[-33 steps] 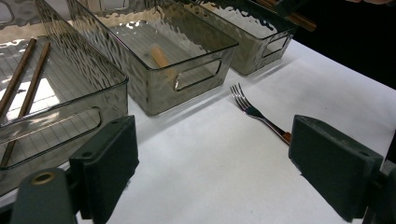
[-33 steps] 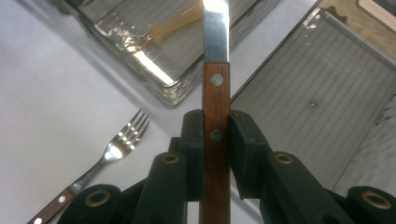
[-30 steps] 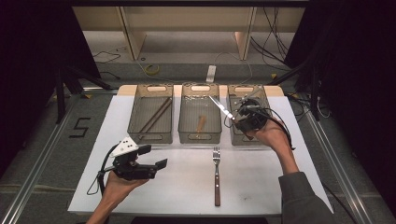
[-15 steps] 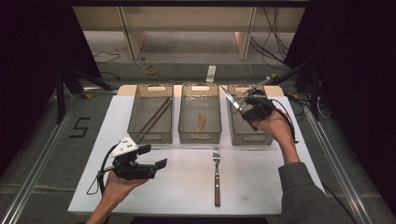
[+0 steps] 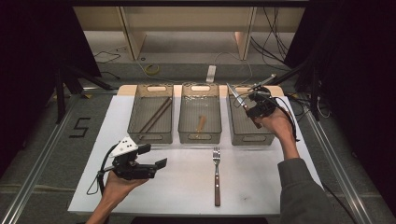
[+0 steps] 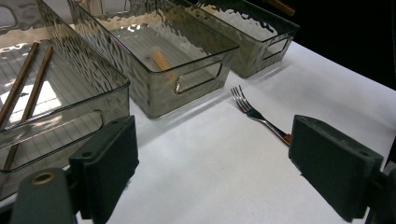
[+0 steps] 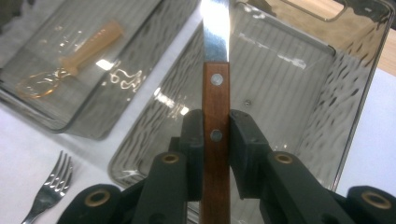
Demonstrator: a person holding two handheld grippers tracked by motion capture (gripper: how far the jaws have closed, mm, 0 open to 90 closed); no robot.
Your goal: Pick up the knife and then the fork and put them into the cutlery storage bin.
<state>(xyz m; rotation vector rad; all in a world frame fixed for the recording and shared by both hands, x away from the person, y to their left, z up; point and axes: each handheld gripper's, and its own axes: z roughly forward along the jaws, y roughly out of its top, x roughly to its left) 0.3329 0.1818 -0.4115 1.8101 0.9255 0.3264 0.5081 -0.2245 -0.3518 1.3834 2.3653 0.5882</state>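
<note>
Knife (image 7: 215, 100) sits clamped by its wooden handle between the right gripper's (image 7: 215, 135) fingers (image 7: 194, 140), blade out above the rightmost bin (image 5: 250, 133). Left gripper (image 6: 212, 168) gapes empty over the bench (image 5: 187, 179).

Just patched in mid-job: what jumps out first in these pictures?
The knife, wooden handle clamped between the right gripper's jaws, blade pointing up over the right-hand bin. Next, the lone fork lying on the white table in front of the middle bin. The left gripper is held open near the table's front left.
</note>
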